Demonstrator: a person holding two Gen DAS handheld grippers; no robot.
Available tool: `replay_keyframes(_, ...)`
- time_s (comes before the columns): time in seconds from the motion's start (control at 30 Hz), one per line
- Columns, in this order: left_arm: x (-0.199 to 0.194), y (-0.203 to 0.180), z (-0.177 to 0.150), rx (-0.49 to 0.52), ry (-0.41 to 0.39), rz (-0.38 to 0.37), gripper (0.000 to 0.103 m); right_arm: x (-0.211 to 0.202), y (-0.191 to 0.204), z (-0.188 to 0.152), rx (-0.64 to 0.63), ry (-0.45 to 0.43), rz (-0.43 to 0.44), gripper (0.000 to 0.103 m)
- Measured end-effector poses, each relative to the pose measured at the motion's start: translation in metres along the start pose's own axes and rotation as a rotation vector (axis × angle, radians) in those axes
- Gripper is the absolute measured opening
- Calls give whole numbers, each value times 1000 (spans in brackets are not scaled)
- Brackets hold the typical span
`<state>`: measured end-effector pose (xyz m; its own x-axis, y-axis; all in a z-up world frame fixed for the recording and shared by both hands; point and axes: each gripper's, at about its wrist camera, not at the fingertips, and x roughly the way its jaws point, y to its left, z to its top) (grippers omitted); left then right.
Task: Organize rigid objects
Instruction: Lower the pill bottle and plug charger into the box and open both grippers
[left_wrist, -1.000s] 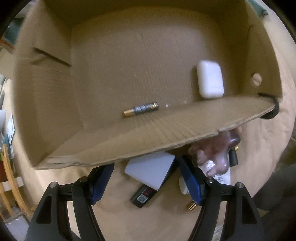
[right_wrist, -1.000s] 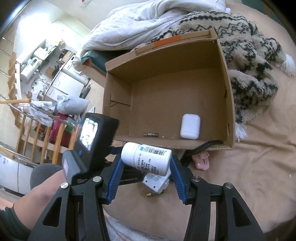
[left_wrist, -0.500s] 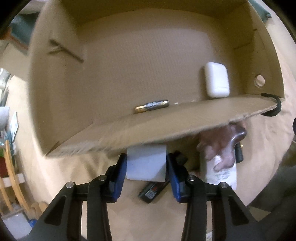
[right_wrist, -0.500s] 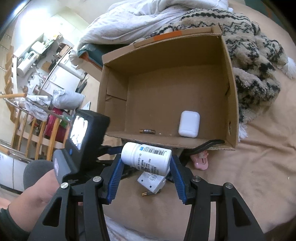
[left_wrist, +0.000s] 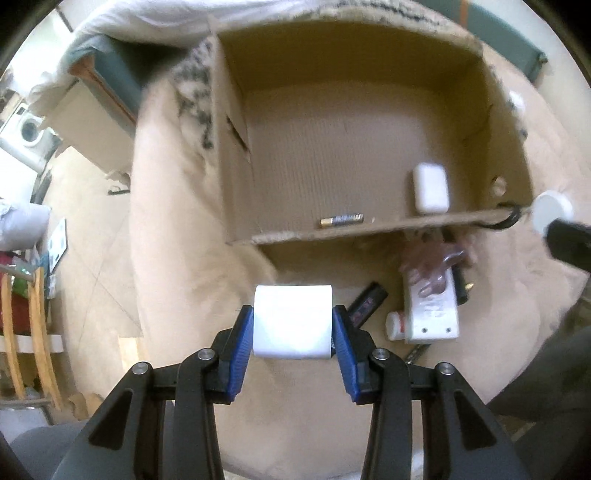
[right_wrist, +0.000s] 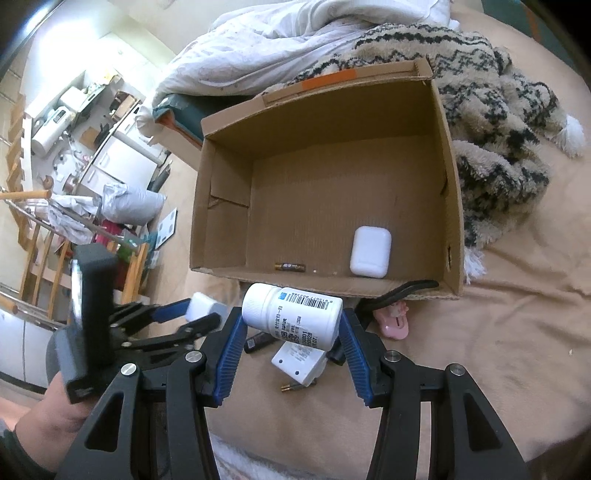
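Note:
My left gripper (left_wrist: 293, 325) is shut on a white block (left_wrist: 292, 321), lifted above the tan bedcover in front of the cardboard box (left_wrist: 354, 232). From the right wrist view that left gripper (right_wrist: 201, 312) and its white block (right_wrist: 202, 305) hang at lower left. My right gripper (right_wrist: 291, 328) is shut on a white pill bottle (right_wrist: 291, 317) lying crosswise, just before the cardboard box (right_wrist: 452, 206). Inside the box lie a white earbud case (right_wrist: 370, 252) and a battery (right_wrist: 290, 266); in the left wrist view the earbud case (left_wrist: 430, 187) and battery (left_wrist: 341, 220) sit by the near wall.
On the bedcover before the box lie a white charger (left_wrist: 431, 310), a dark flat gadget (left_wrist: 367, 302), a pink piece (right_wrist: 393, 322) and a black cable (right_wrist: 410, 287). A patterned blanket (right_wrist: 498, 122) and white duvet (right_wrist: 280, 40) lie behind. The bed edge drops to the floor at left.
My left gripper closed on the white block and rose with it, so the box now looks farther away. The right gripper stayed put with the bottle.

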<state>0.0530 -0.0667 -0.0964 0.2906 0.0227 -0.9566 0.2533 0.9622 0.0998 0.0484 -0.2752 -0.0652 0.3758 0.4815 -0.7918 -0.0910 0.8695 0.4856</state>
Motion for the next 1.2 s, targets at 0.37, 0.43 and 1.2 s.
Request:
replay_keyframes(0.37, -43, 12, 70, -53, -185, 47, 38, 6, 2, 28, -31, -58, -41, 54)
replay_keyframes(0.43, -42, 19, 80, -58, -203, 54, 38, 10, -2, 35, -21, -58, -46, 54)
replay_keyframes(1.2, 30, 2, 114, -68, -204, 50, 38, 91, -25, 44, 41, 67, -114, 54)
